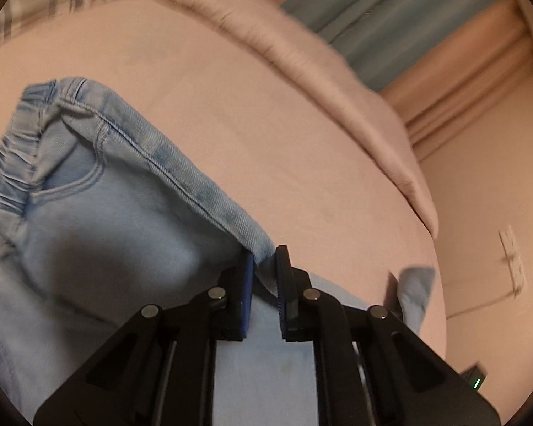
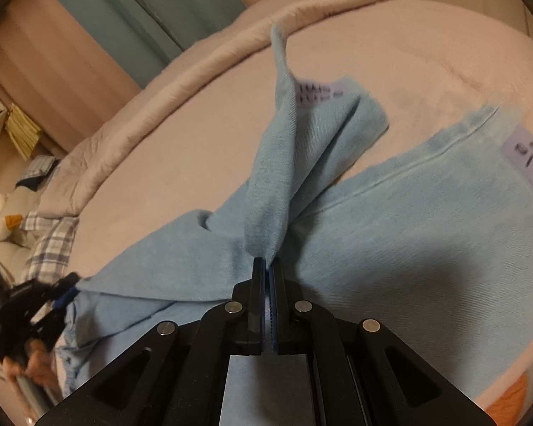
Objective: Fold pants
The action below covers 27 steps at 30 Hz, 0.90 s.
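- two grippers are working the light-blue pants (image 1: 99,220), which are lying across the pink bed (image 1: 266,113), waistband far left.
- the left gripper (image 1: 265,273) is straddling the outer side seam, its jaws slightly spread with the cloth edge between them; whether it is truly pinching is unclear.
- the right gripper (image 2: 268,277) is pinching a raised leg (image 2: 277,163), jaws pressed together.
- judging the lengthwise fold is underway; next calls for carrying this leg over its mate.
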### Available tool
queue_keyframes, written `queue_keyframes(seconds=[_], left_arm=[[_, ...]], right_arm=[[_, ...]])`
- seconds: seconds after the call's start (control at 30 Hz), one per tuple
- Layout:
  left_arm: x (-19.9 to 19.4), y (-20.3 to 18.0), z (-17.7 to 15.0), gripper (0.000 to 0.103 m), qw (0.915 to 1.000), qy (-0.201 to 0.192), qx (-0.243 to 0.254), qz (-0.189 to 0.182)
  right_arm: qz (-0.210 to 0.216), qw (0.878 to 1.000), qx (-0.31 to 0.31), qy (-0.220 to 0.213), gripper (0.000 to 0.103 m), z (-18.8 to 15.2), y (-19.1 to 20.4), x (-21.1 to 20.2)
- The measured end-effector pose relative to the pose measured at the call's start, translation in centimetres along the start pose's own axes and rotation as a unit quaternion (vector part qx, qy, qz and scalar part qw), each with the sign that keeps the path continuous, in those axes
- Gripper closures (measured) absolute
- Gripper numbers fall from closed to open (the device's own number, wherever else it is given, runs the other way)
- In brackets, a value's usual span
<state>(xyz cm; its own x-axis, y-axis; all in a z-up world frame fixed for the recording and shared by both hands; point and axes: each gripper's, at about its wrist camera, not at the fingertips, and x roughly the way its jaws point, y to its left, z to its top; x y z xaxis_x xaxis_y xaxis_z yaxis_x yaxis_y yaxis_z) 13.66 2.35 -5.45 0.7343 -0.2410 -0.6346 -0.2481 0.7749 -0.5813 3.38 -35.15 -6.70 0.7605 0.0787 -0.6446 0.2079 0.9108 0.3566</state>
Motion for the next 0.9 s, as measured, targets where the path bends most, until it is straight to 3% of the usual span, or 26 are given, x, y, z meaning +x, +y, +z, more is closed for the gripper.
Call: queue_keyframes(seconds=[0.2,0.43,0.57,0.67,0.7,0.83,0.9], left_arm=[[-5.7,-1.5,-3.9,0.092,0.9986,-0.034,0.033,-0.022],[-5.9,0.2,-9.1,0.092,0.9997,-0.013,0.020,0.003],[-4.9,1.6,-9.0,0.088,0.9997,0.024,0.010,-0.003],[-5.6,1.7,-7.6,0.085,0.9998,0.012,0.015,-0.003],[-5.9,1.5,-7.4,0.082,0.9998,0.005,0.020,0.000],[-6.7,0.8,-5.7,0.051,0.9978,-0.029,0.045,0.039],[-6.7,0.9,-4.5,0.048,0.9972,-0.036,0.049,0.043]], right_arm=[[0.001,0.999,-0.016,-0.030,0.100,0.6,0.0,-3.1],[-0.015,0.999,-0.018,-0.038,0.100,0.0,-0.7,-3.9],[-0.035,0.999,-0.017,-0.016,0.100,-0.8,-1.1,-2.4],[-0.043,0.999,-0.018,0.000,0.100,-1.2,-1.1,-1.3],[-0.044,0.999,-0.018,0.004,0.100,-1.4,-1.2,-1.0],[-0.049,0.999,-0.019,0.008,0.100,-1.5,-1.0,-0.7],[-0.048,0.999,-0.018,0.009,0.100,-1.5,-1.0,-0.7]])
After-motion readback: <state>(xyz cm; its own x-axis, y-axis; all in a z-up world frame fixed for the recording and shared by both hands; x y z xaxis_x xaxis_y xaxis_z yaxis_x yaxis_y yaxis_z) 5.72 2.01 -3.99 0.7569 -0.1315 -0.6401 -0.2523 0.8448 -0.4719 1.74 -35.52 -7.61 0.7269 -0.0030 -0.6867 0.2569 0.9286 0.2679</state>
